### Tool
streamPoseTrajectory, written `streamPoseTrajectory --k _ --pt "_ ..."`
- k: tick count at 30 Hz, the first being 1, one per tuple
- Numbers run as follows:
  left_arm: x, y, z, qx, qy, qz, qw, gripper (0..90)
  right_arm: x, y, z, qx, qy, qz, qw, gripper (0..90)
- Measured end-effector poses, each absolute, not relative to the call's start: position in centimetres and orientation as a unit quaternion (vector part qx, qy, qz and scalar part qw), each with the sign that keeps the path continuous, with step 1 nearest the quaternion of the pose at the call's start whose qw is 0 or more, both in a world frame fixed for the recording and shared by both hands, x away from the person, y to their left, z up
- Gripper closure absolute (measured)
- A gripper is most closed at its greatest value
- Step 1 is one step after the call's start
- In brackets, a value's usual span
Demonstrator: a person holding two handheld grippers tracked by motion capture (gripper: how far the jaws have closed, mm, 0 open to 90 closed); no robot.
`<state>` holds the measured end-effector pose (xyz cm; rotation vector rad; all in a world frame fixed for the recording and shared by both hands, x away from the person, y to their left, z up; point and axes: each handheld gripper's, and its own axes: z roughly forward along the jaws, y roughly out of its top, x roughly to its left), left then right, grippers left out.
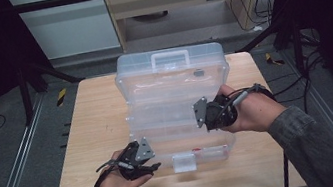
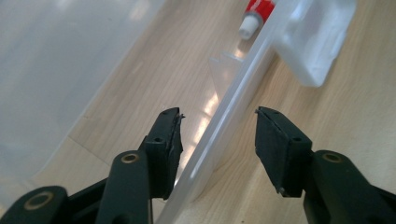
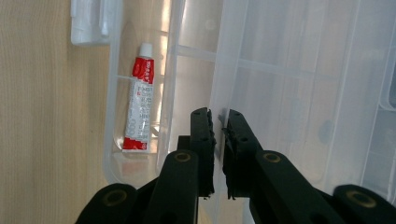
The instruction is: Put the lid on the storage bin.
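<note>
Now left hand-held gripper (image 2: pixel 218 133) wide astride the clear box (image 1: pixel 172 80) wall, right hand-held gripper (image 3: pixel 219 122) pinching its lid edge.

Both grippers are black. The left gripper (image 1: pixel 152 168) carries a grey three-cornered plate dotted with small screws, as does the right gripper (image 1: pixel 201 118). Brass-coloured pivot pins sit in the jaw arms, and the flat pads (image 2: pixel 281 151) look worn at their tips. Black cables trail off. The right arm wears a grey-green sleeve (image 1: pixel 323 149).
</note>
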<state>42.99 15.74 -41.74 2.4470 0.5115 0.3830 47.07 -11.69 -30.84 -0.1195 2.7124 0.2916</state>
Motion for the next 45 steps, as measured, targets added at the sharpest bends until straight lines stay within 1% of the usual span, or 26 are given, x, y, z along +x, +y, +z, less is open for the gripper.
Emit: streamPoseTrajectory --k 3,7,10,14,19,20,21,22,23,24,28,31,33,45 --pt "42.8 16.4 -40.8 0.914 0.196 0.144 0.326 48.9 47.1 -11.7 -30.9 -0.042 0.972 0.106 0.204 83.2" --pt "42.7 17.3 -39.2 0.909 0.181 0.147 0.347 50.6 47.0 -11.7 -30.9 -0.041 0.972 0.106 0.204 83.2" --pt "42.8 18.0 -37.8 0.904 0.176 0.149 0.36 55.8 47.0 -11.7 -30.9 -0.042 0.973 0.106 0.203 83.2" --pt "43.1 18.9 -35.8 0.9 0.183 0.138 0.37 64.5 46.9 -11.7 -31.0 -0.041 0.972 0.107 0.203 83.2" --pt "43.8 20.0 -33.3 0.895 0.181 0.145 0.382 75.2 46.9 -11.8 -31.0 -0.039 0.972 0.11 0.203 83.0" --pt "43.6 20.2 -32.8 0.896 0.206 0.137 0.369 77.6 46.8 -11.8 -31.0 -0.039 0.972 0.11 0.203 83.0" --pt "43.8 20.5 -32.5 0.897 0.208 0.135 0.366 79.4 46.8 -11.9 -31.1 -0.038 0.972 0.11 0.203 83.0" --pt "44.6 20.6 -32.3 0.896 0.182 0.145 0.379 81.7 46.8 -11.9 -31.1 -0.039 0.972 0.11 0.203 83.0" --pt "44.6 20.8 -32.1 0.896 0.194 0.14 0.375 82.8 46.8 -11.9 -31.1 -0.04 0.972 0.11 0.202 83.0" --pt "44.8 21.1 -31.9 0.895 0.211 0.148 0.365 83.9 46.8 -11.9 -31.1 -0.04 0.972 0.11 0.202 83.0" --pt "46.1 22.0 -31.7 0.879 0.249 0.144 0.38 86.1 46.7 -11.8 -31.1 -0.039 0.973 0.109 0.202 83.0" --pt "46.9 22.5 -31.5 0.87 0.263 0.143 0.392 87.7 46.7 -11.7 -31.2 -0.041 0.972 0.107 0.203 82.9" --pt "47.1 22.7 -31.2 0.864 0.269 0.143 0.4 88.2 46.6 -11.7 -31.2 -0.041 0.972 0.106 0.203 82.9" --pt "49.2 22.6 -30.3 0.857 0.286 0.144 0.404 89.8 46.5 -11.8 -31.4 -0.043 0.974 0.106 0.198 82.8"
